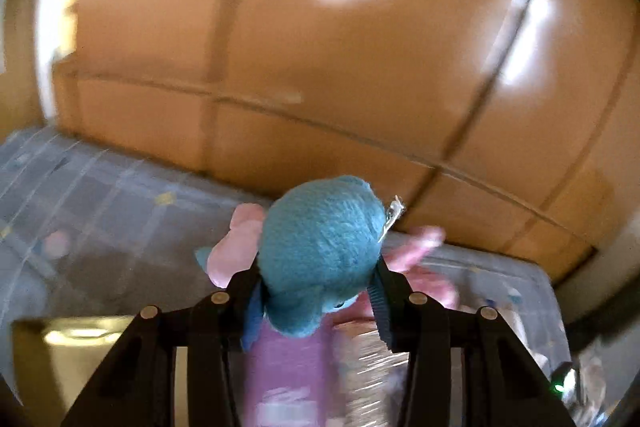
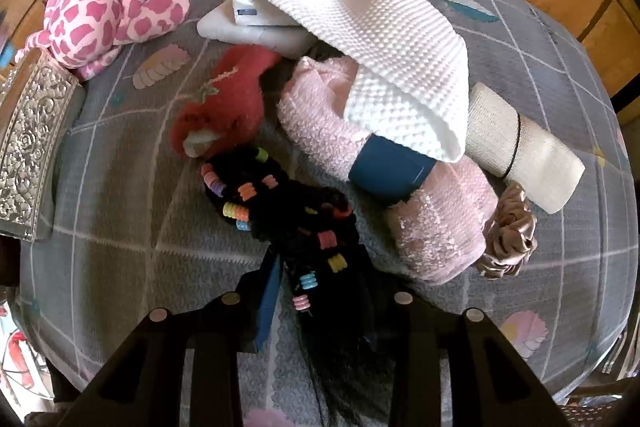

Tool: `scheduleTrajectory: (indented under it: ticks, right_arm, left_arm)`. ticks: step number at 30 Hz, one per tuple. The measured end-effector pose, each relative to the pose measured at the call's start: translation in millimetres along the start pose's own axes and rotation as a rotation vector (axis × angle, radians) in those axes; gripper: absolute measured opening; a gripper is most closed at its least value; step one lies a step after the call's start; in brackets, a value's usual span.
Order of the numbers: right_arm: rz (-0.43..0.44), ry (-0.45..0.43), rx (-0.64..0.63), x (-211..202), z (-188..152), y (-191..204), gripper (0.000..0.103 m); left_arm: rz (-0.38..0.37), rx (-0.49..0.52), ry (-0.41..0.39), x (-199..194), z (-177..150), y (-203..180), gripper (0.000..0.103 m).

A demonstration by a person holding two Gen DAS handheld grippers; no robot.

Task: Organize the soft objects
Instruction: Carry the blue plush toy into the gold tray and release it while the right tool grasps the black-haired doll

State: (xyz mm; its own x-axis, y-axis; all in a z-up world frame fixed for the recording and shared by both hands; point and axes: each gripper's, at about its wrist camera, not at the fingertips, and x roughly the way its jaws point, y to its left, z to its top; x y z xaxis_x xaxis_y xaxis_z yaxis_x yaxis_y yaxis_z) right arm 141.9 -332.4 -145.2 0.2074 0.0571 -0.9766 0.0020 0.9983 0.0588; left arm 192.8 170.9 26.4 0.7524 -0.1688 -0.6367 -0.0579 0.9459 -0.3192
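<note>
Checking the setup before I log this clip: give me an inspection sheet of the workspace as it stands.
Surface: grey patterned bedspread with a grid of pale lines.
Job's things: blue and pink plush toy; black beaded hair piece; white waffle cloth over pink fluffy towel; red fuzzy item; pink spotted plush; satin scrunchie.
Clutter: embossed silver box.
Grippers: left gripper clamps the plush; right gripper straddles the hair piece, grip unclear.
Cables: nothing seen.
Surroundings: wooden panelling.
</note>
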Motion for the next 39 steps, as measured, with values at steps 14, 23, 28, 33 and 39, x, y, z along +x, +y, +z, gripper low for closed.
scheduleTrajectory:
  ticks: [14, 23, 28, 33, 39]
  right_arm:
    - [-0.054, -0.044, 0.004, -4.3, -15.8, 21.9, 0.036]
    - [-0.109, -0.094, 0.013, -8.7, -32.0, 39.1, 0.034]
    - [-0.110, -0.109, 0.029, -8.3, -36.5, 42.3, 0.030]
    - [-0.109, -0.121, 0.043, -14.2, -41.3, 45.5, 0.025]
    - [-0.090, -0.151, 0.077, -25.2, -43.5, 53.3, 0.019]
  left_arm:
    - [0.163, -0.235, 0.095, -29.3, -124.6, 138.2, 0.048]
    - [0.203, -0.254, 0.074, -49.2, -139.1, 146.1, 0.082]
    - [0.244, -0.226, 0.049, -72.3, -156.6, 140.0, 0.082]
    - [0.257, -0.176, 0.042, -91.4, -180.4, 124.0, 0.082]
    - [0.221, -0.114, 0.060, -101.5, -199.5, 98.1, 0.082]
